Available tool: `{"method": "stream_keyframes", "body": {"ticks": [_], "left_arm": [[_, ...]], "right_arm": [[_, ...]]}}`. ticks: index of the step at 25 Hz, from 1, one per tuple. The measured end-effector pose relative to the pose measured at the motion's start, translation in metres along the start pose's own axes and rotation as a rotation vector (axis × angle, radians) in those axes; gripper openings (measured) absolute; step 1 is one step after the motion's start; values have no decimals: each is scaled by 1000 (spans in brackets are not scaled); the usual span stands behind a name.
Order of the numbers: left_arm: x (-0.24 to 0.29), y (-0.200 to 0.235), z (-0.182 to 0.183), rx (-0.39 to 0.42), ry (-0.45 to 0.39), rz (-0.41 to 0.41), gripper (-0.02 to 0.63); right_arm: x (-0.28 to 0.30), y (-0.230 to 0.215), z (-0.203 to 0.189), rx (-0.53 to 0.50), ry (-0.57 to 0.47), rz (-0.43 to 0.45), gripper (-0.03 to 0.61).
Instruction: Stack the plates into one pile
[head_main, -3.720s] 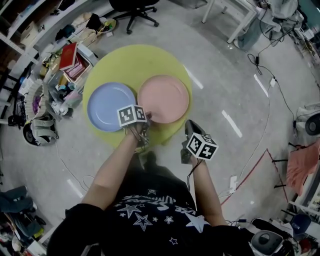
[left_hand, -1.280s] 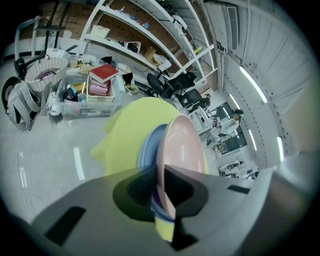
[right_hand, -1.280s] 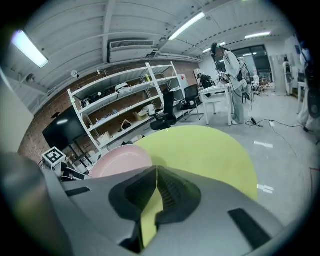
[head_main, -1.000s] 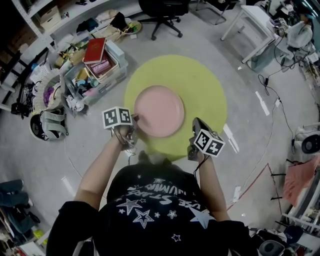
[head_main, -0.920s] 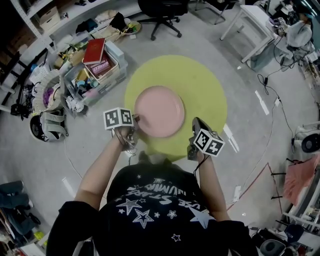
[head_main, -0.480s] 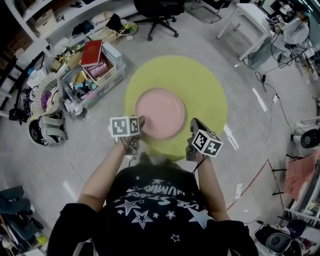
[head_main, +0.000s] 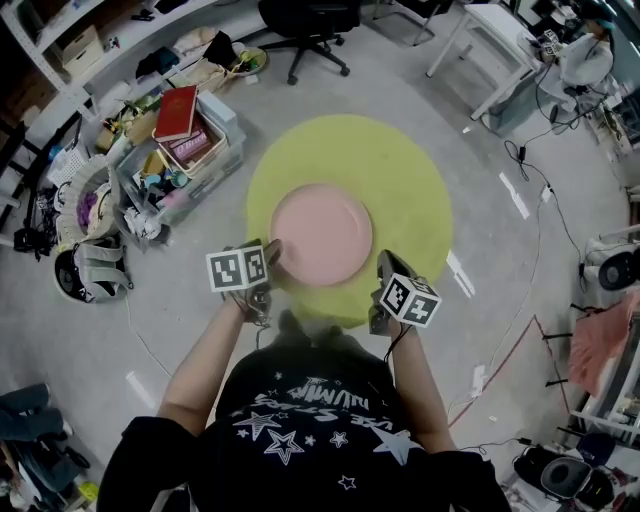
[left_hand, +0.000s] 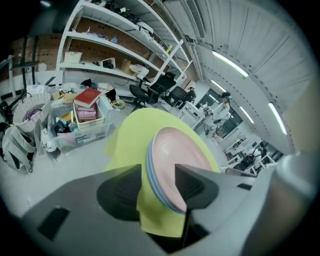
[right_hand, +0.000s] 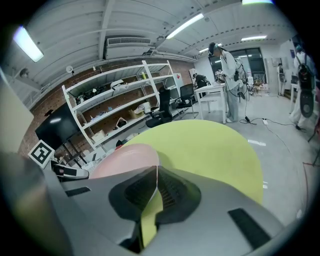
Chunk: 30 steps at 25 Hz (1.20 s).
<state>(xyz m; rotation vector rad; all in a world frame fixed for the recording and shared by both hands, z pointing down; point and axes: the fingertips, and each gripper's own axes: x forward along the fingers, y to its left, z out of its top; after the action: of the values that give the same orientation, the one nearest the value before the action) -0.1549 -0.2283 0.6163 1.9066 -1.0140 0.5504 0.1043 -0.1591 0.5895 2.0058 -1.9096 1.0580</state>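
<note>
A pink plate lies on top of a blue plate on the round yellow table; the blue plate shows only as a thin rim under the pink plate in the left gripper view. My left gripper is at the pile's near-left edge, its jaws opening, with the rims between the pads and gaps on both sides. My right gripper hovers at the table's near-right edge, jaws shut on nothing. In the right gripper view the pink plate lies left of the shut jaws.
A clear bin with books and clutter stands on the floor left of the table. An office chair is beyond it, white desks at the far right. A helmet lies on the floor at the left.
3.7 s ago the blue and pink plates lay side by side; now they form one pile. Over the last second my left gripper has opened and drawn slightly back from the rim.
</note>
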Motion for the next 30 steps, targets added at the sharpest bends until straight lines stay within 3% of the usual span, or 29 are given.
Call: {"method": "stream_keyframes", "body": {"ticks": [9, 19, 30], "left_arm": [[-20, -19, -2, 97, -102, -1, 206], [-52, -80, -31, 301, -221, 46, 152], [-77, -119, -97, 275, -259, 114, 88]], "right_arm": [[-3, -1, 2, -39, -1, 68, 15], [-44, -8, -3, -69, -8, 175, 15], [-96, -27, -27, -113, -4, 286, 15]]}}
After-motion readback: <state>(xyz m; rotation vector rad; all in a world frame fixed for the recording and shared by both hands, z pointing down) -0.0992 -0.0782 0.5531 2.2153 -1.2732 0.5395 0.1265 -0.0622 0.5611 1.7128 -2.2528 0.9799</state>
